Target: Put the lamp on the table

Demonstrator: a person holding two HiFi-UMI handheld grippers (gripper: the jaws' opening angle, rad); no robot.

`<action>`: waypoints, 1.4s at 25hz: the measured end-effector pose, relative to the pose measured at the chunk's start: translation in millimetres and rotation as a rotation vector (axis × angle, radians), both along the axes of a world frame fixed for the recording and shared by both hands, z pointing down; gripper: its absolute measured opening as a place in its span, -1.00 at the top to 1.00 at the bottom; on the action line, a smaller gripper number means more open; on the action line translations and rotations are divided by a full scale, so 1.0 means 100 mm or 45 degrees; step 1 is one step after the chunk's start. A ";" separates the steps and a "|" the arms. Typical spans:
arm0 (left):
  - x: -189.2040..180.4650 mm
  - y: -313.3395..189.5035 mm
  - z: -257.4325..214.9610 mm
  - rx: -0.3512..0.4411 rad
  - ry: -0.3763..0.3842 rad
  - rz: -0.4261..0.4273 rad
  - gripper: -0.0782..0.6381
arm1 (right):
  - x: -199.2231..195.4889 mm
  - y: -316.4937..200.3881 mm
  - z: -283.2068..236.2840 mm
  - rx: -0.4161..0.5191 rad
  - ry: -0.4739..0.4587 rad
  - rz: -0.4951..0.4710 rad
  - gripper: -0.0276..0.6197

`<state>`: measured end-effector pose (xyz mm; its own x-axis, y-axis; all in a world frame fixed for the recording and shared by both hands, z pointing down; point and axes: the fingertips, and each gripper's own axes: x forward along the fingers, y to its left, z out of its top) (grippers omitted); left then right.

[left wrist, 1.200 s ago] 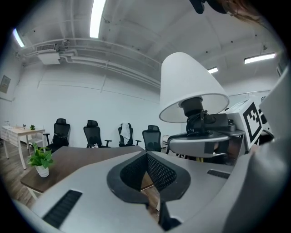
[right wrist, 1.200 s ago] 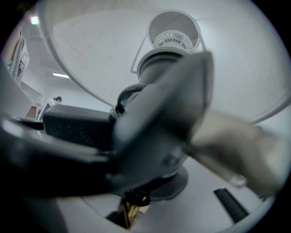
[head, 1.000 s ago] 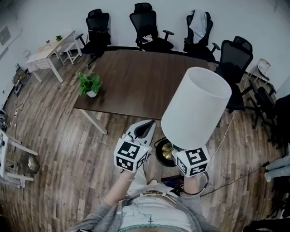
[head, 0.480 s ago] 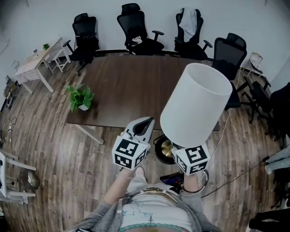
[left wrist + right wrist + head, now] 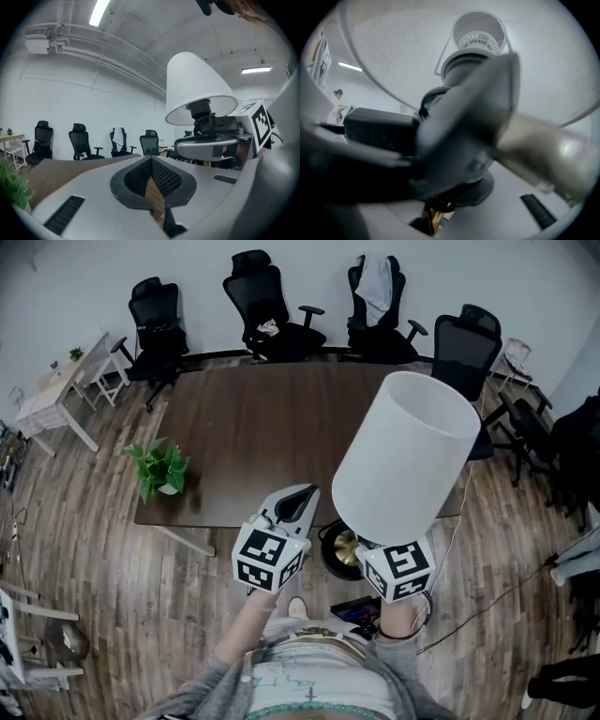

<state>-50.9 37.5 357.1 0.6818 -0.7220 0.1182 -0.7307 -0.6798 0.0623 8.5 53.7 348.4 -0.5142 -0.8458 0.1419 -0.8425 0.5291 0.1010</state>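
The bench [image 5: 272, 427] sits nearer than a second ago. The lamp [image 5: 405, 460] is carried just short of the bench's near edge, its stem clamped in the right gripper [image 5: 373, 557] fingers. The left gripper [image 5: 298, 502] fingers are closed on nothing. The approach looks nearly done.

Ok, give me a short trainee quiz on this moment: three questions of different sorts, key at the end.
1. True or false: the lamp already stands on the table.
2. Which tool grips the lamp? A the left; B the right; C both.
3. Fill in: near the table's left edge stands a ____.
Key: 1 false, the lamp is held up in the air. 2 B, the right tool is shut on the lamp below its shade. 3 potted plant.
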 end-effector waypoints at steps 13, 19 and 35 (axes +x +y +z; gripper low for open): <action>-0.41 -0.26 0.09 -0.025 0.004 -0.011 0.75 | -0.30 -0.30 0.01 -0.005 -0.015 0.025 0.70; -0.52 -0.43 0.12 -0.038 0.011 -0.048 0.75 | -0.38 -0.51 0.01 -0.010 -0.007 -0.006 0.70; -0.16 -1.40 0.07 -0.038 0.000 -0.098 0.75 | -0.11 -1.52 -0.03 -0.021 0.006 -0.095 0.70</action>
<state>-67.3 -102.2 363.8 0.6242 -0.7685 0.1404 -0.7808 -0.6194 0.0812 -2.9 -97.9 345.4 -0.5751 -0.8026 0.1583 -0.8001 0.5921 0.0957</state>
